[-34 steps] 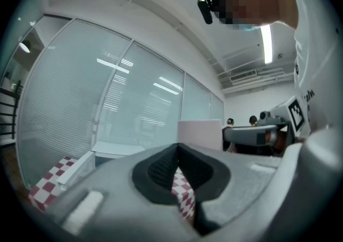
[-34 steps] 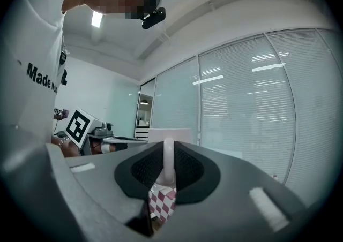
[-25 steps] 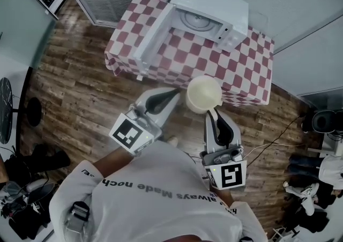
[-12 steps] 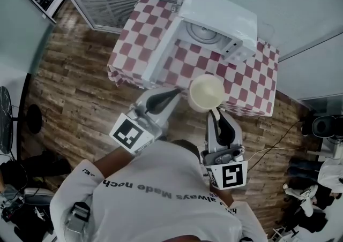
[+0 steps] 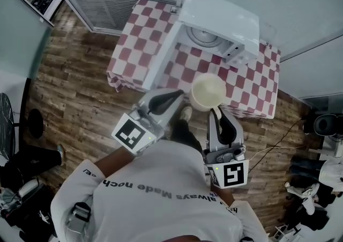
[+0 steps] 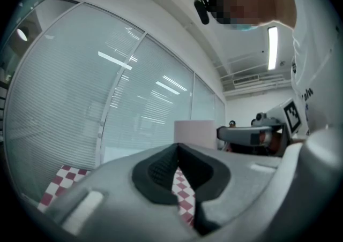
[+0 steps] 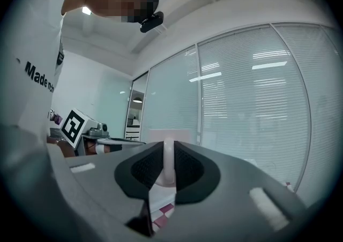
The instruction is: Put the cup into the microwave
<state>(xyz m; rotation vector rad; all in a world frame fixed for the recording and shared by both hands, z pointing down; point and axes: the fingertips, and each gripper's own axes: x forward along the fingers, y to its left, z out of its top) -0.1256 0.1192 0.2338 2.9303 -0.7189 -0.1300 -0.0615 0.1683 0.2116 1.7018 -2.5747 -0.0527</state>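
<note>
Finding 1, position: over the last second I have walked up to the surface [image 5: 134, 53]. The cup [image 5: 208, 90] earlier hung over the floor just short of the checked cloth. It is now in the air above the cloth's near edge, in front of the microwave [image 5: 225, 19] but not yet inside.

Finding 2, right claw [image 5: 215, 110]: clamped on the cup at its near side, as before. The right gripper view shows a pale upright strip pinched between the pads. This is probably the cup's wall at the rim, though that view is too tight to be sure.

Finding 3, left claw [image 5: 178, 95]: pads together, nothing between them, carried just beside the cup and not touching it.

Finding 4, access: the door [image 5: 161, 56] stands fully open to the left, and the turntable [image 5: 203, 36] is visible and bare.

Assessment: the approach is largely done. What remains is a forward reach into the cavity, setting the cup on the turntable, and letting go. The cup must be kept level and clear of the door's edge.
</note>
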